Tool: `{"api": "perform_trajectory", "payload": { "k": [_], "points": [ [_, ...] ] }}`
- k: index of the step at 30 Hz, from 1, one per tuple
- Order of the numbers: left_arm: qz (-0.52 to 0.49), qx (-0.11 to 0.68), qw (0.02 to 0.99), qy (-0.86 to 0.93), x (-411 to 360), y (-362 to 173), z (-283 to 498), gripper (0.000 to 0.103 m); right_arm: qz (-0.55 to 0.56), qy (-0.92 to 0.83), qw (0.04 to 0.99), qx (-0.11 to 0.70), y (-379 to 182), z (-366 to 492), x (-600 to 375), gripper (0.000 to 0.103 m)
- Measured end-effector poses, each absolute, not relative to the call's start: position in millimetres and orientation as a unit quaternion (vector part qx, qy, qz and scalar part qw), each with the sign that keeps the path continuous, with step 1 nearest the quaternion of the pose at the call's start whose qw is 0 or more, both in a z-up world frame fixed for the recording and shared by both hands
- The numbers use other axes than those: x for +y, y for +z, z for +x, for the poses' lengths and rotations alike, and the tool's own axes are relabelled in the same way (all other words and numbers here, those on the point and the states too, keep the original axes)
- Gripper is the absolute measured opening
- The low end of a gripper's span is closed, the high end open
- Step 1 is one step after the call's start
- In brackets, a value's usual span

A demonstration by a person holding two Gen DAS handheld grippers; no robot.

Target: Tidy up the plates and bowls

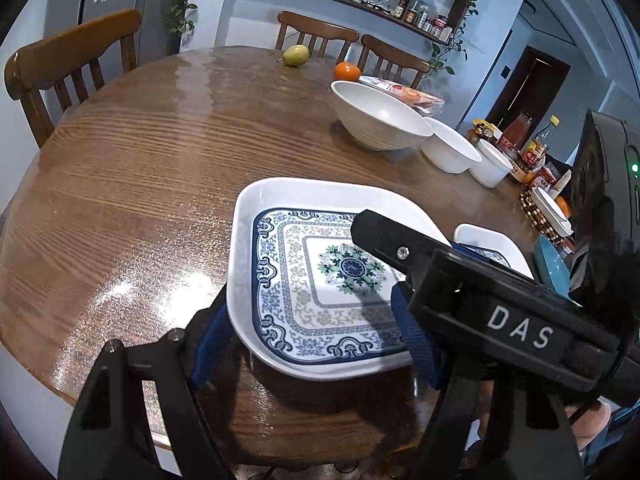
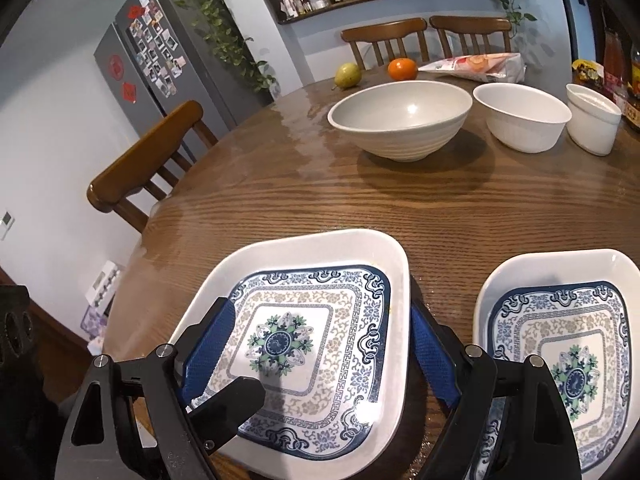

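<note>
A square white plate with a blue flower pattern [image 1: 320, 280] [image 2: 312, 320] lies near the table's front edge. My left gripper [image 1: 310, 292] straddles its near corner, one blue pad at each side edge, jaws wide apart. My right gripper [image 2: 320, 306] straddles the same plate, open; one of its fingers [image 1: 384, 240] reaches over the pattern. A left finger [image 2: 232, 404] crosses the plate's lower left rim. A second patterned plate [image 2: 552, 272] [image 1: 488, 240] lies to the right. Behind stand a large bowl [image 2: 400, 120] [image 1: 376, 120], a medium white bowl [image 2: 520, 120] and a small one [image 2: 592, 120].
A pear [image 2: 348, 76], an orange [image 2: 402, 69] and a snack bag [image 2: 476, 66] lie at the far side of the round wooden table [image 2: 480, 208]. Bottles and jars [image 1: 520, 140] crowd the right edge beside a blue dish [image 1: 554, 264]. Wooden chairs [image 2: 144, 172] ring the table.
</note>
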State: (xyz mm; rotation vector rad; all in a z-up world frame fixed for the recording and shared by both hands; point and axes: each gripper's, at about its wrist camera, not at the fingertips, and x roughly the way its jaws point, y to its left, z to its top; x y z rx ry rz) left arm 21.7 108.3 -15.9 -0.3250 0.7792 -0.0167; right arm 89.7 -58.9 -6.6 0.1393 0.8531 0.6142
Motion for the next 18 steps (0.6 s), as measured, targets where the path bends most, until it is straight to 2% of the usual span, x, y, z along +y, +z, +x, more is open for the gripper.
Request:
{"api": "perform_trajectory", "payload": {
  "k": [18],
  "points": [
    [-0.133, 0.366, 0.921, -0.025, 75, 2, 17, 0.075, 0.082, 0.285, 0.877, 0.377, 10, 77, -87, 0.087]
  ]
}}
